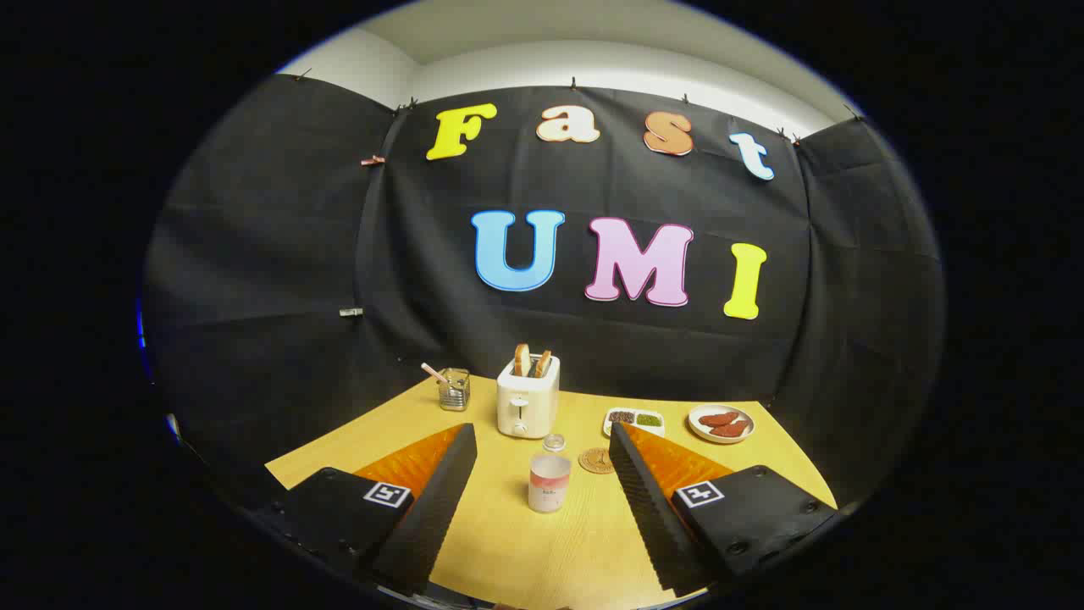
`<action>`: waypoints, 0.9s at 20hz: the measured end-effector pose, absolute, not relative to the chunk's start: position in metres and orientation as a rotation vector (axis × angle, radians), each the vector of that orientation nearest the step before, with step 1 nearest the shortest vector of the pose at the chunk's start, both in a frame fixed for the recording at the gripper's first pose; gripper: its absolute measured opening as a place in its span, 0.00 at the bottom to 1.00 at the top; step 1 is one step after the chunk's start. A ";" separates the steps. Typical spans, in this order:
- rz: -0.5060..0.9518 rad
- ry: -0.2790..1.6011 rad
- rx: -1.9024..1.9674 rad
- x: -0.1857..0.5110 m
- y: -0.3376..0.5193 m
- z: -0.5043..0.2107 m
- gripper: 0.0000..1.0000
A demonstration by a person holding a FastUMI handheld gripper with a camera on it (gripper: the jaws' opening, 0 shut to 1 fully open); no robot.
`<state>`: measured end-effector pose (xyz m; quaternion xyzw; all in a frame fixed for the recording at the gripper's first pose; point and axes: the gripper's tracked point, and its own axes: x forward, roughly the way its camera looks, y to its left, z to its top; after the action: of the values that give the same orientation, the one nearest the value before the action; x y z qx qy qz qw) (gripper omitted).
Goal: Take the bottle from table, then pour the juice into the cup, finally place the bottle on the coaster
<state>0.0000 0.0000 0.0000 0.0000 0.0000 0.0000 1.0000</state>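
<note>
Here, on a yellow wooden table (508,542) in a black-draped booth, a handheld gripper (542,440) hovers with its fingers spread wide and empty, nothing touching either one.

Going left to right: a small wire-mesh holder (455,389) with a stick or two in it stands at the far left of the tabletop. Next comes a cream toaster (528,405) with two slices of bread (532,362) poking out of its slots. Just ahead of the toaster, a small clear cup (554,442) sits low on the table. Nearer the gripper and in line with that cup stands the bottle (549,482), upright, pale, with a pinkish band around it. It lies in the open gap between the two fingers, a touch right of centre, just ahead of the fingertips and touching neither. To its right, close to the right finger, lies the round woven coaster (597,460), bare. Beyond that sit a white divided tray (634,419) of dark and green bits and, farthest right, a plate (721,423) with reddish slices on it.

The coming grasp appears to turn on one relation: the bottle stands vertical and almost straight ahead, so a forward push with a slight shift right should bring it between the fingers. The cup waits close behind it, leaving little room to overshoot.
</note>
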 end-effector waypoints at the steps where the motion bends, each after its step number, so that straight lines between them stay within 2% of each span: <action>1: -0.018 -0.006 -0.009 0.001 -0.003 0.004 0.97; 18: -0.132 0.016 0.054 0.013 0.031 -0.035 0.97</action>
<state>0.0129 0.0314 -0.0349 0.0270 0.0080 -0.0659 0.9974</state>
